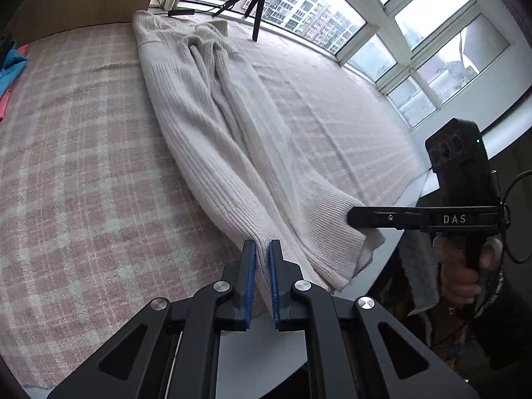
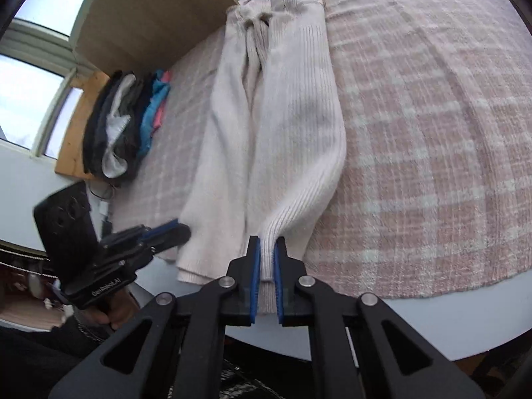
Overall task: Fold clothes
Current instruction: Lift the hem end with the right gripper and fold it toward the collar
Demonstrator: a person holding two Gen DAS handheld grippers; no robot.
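Left wrist view: left gripper (image 1: 261, 249) and right gripper (image 2: 266, 246) each pinch the sweater's (image 1: 199, 106) near hem.

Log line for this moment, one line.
step: hem grasp | left gripper: shut on sweater hem | right gripper: shut on sweater hem | sweater: lengthwise on plaid blanket

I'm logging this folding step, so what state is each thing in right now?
Cream ribbed knit sweater: lying lengthwise on the bed, sides folded inward, near hem lifted by both grippers.
Left gripper: shut on the sweater's hem.
Right gripper: shut on the sweater's hem.
Pink plaid blanket: spread flat under the sweater.
Pile of dark, grey and blue clothes: stacked at the bed's edge.
Black tripod: standing by the window.
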